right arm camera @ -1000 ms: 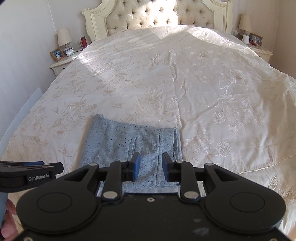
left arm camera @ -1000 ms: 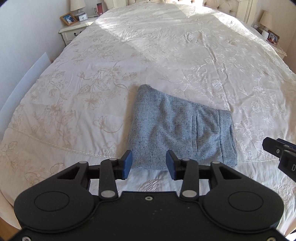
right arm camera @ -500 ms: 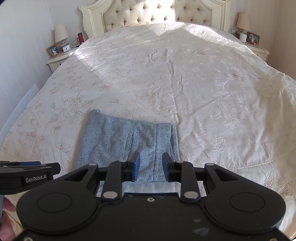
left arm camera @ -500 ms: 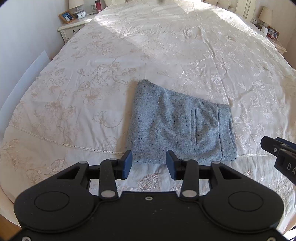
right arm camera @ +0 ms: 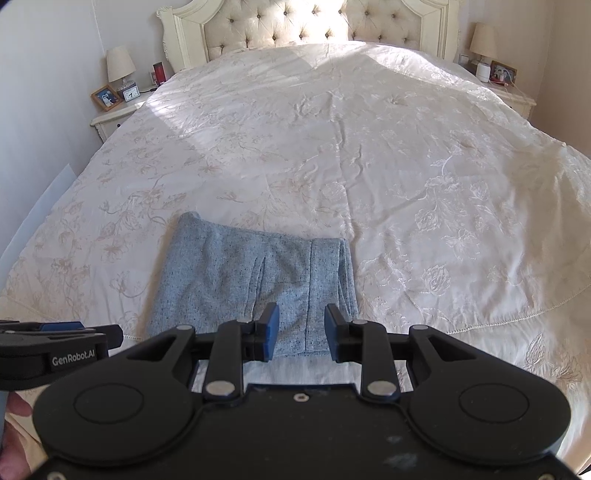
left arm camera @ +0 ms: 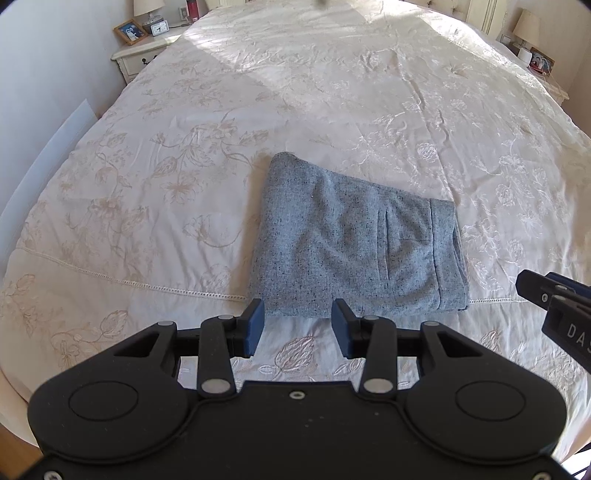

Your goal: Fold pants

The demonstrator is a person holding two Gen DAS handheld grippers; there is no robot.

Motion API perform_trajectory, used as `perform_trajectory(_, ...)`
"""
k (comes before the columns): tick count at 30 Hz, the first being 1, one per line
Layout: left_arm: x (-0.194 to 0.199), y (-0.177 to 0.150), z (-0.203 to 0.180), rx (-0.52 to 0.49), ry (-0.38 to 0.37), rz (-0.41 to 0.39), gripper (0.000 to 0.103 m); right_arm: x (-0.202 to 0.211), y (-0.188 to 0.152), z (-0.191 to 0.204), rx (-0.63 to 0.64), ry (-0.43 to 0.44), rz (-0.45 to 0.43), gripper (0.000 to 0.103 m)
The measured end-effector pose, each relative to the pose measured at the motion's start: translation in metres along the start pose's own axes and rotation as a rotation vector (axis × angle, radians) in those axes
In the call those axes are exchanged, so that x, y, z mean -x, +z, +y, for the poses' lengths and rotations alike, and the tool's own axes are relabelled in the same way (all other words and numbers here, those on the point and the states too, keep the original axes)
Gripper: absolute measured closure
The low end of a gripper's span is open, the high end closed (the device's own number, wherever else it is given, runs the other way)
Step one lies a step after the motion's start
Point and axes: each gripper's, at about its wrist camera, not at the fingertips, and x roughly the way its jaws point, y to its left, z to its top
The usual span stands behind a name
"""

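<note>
The grey-blue flecked pants (left arm camera: 354, 240) lie folded into a compact flat stack on the cream embroidered bedspread (left arm camera: 332, 92), near the foot of the bed; they appear again in the right wrist view (right arm camera: 255, 280). My left gripper (left arm camera: 297, 326) hovers open just short of the stack's near edge, with nothing between its blue pads. My right gripper (right arm camera: 301, 332) is open too, raised over the near edge by the waistband end, gripping nothing. Each gripper shows at the edge of the other's view: the right one (left arm camera: 554, 306), the left one (right arm camera: 55, 343).
A tufted headboard (right arm camera: 314, 26) closes the far end of the bed. Nightstands with lamps and photo frames stand on the left (right arm camera: 118, 107) and right (right arm camera: 506, 92). A white panel (left arm camera: 48, 155) leans against the left wall. A hand (right arm camera: 14, 410) shows at the lower left.
Both views have pulled back slightly, so the folded pants sit a little farther from the fingertips. The pants themselves have not moved and both grippers stay open.
</note>
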Motion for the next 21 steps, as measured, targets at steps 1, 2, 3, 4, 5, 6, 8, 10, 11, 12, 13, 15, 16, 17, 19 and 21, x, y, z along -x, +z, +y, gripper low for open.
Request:
perform_trajectory(1, 0.0000, -0.0003, 0.0002, 0.000, 0.000, 0.001, 0.053, 0.0001, -0.0004, -0.0002, -0.001, 0.000, 0.001, 0.074)
perform_trajectory(2, 0.0000, -0.0005, 0.0007, 0.000, 0.000, 0.002, 0.053, 0.0003, -0.0007, -0.0002, -0.002, -0.001, 0.002, 0.074)
perform_trajectory(3, -0.0001, -0.0003, 0.0008, 0.000, 0.000, 0.002, 0.053, 0.0007, -0.0009, -0.0002, -0.003, -0.001, 0.002, 0.074)
perform_trajectory(4, -0.0002, -0.0003, 0.0011, -0.001, -0.001, 0.002, 0.053, 0.0009, -0.0013, -0.0004, -0.004, 0.000, 0.002, 0.074)
perform_trajectory(5, 0.0000, -0.0009, 0.0013, 0.000, -0.001, 0.002, 0.053, 0.0011, -0.0013, -0.0004, -0.005, 0.002, 0.003, 0.074)
perform_trajectory(6, 0.0002, -0.0015, 0.0016, -0.001, -0.001, 0.003, 0.053, 0.0012, -0.0015, -0.0004, -0.006, 0.003, 0.005, 0.074)
perform_trajectory(8, 0.0010, -0.0028, 0.0020, -0.002, -0.002, 0.002, 0.053, 0.0015, -0.0023, -0.0002, -0.007, 0.005, 0.007, 0.074)
perform_trajectory(10, 0.0013, -0.0039, 0.0023, -0.004, -0.001, 0.003, 0.053, 0.0018, -0.0031, 0.0008, -0.006, 0.005, 0.007, 0.074)
perform_trajectory(11, 0.0018, -0.0047, 0.0017, -0.003, 0.000, 0.003, 0.053, 0.0021, -0.0033, 0.0014, -0.004, 0.006, 0.007, 0.074)
perform_trajectory(12, 0.0023, -0.0054, 0.0015, -0.003, 0.000, 0.003, 0.053, 0.0023, -0.0036, 0.0018, -0.003, 0.006, 0.008, 0.074)
perform_trajectory(13, 0.0027, -0.0057, 0.0014, -0.004, -0.001, 0.003, 0.053, 0.0026, -0.0038, 0.0023, -0.002, 0.006, 0.008, 0.073)
perform_trajectory(15, 0.0037, -0.0065, 0.0017, -0.005, -0.004, 0.002, 0.053, 0.0033, -0.0044, 0.0030, -0.001, 0.006, 0.008, 0.073)
perform_trajectory(16, 0.0040, -0.0067, 0.0016, -0.006, -0.005, 0.002, 0.053, 0.0036, -0.0048, 0.0032, 0.000, 0.005, 0.007, 0.073)
perform_trajectory(17, 0.0044, -0.0070, 0.0017, -0.006, -0.006, 0.002, 0.053, 0.0040, -0.0051, 0.0035, 0.001, 0.004, 0.007, 0.073)
perform_trajectory(19, 0.0049, -0.0080, 0.0008, -0.007, -0.007, 0.001, 0.053, 0.0041, -0.0056, 0.0039, 0.000, 0.003, 0.007, 0.073)
perform_trajectory(21, 0.0053, -0.0088, 0.0002, -0.010, -0.006, 0.001, 0.053, 0.0043, -0.0059, 0.0034, -0.001, 0.003, 0.008, 0.073)
